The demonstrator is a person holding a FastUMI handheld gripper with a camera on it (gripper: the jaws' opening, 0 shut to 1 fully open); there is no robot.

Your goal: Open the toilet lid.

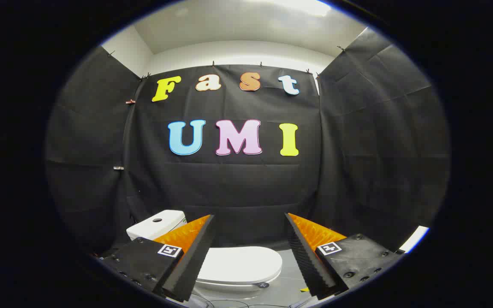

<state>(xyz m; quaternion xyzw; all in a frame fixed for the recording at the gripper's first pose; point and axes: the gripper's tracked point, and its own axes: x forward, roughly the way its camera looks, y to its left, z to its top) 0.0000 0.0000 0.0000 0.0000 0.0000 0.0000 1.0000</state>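
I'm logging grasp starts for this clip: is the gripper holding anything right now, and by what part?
Nothing is held. The gripper is open, its fingers spread wide with only air between them. The closed toilet lid lies beyond them, untouched.

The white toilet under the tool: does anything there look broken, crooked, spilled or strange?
Nothing stands out. The white oval toilet lid lies closed and flat on the bowl, the white cistern stands straight behind it, and the grey floor beside it looks dry. The black-and-orange tool is open above the lid, touching nothing.
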